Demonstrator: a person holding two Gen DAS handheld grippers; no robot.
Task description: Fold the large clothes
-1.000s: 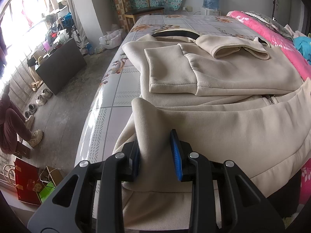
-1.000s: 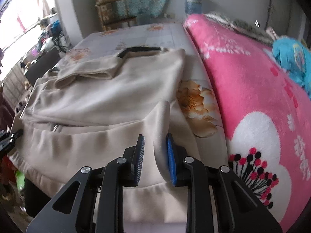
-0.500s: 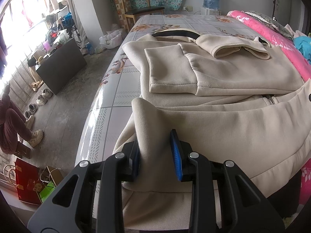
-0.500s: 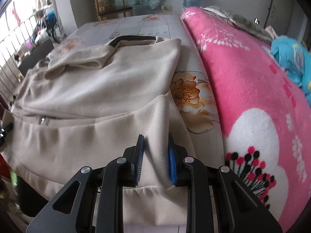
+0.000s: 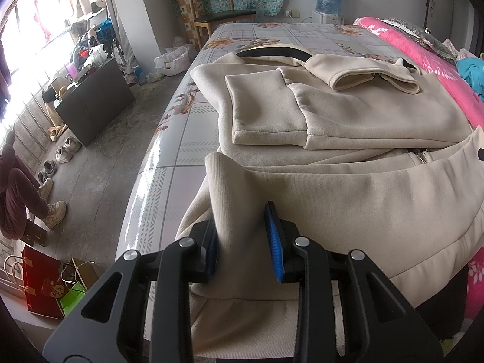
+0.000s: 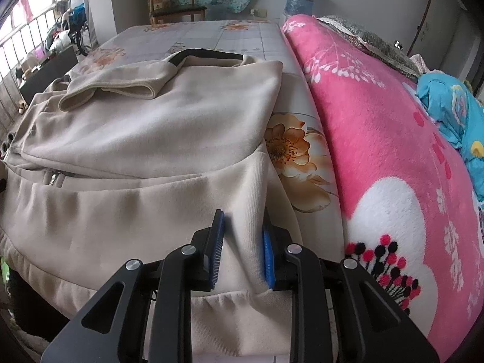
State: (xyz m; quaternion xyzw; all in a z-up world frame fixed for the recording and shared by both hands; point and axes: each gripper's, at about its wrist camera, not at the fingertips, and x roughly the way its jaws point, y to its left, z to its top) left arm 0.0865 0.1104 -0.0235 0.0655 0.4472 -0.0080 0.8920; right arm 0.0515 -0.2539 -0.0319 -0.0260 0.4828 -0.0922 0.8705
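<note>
A large beige zip jacket lies on the bed, sleeves folded across its chest, black-lined collar at the far end. It also shows in the right wrist view. My left gripper is shut on a raised fold of the jacket's bottom hem at its left corner. My right gripper is shut on a fold of the hem at the right corner. The hem band hangs over the bed's near edge below both grippers.
The bed sheet has a grey tile and flower pattern. A pink flowered blanket lies along the right side, with blue cloth beyond. Left of the bed are the floor, shoes, a dark cabinet and shopping bags.
The right gripper's view has shifted slightly left and forward, with the hem fold still in its jaws. The left gripper has stayed put.
</note>
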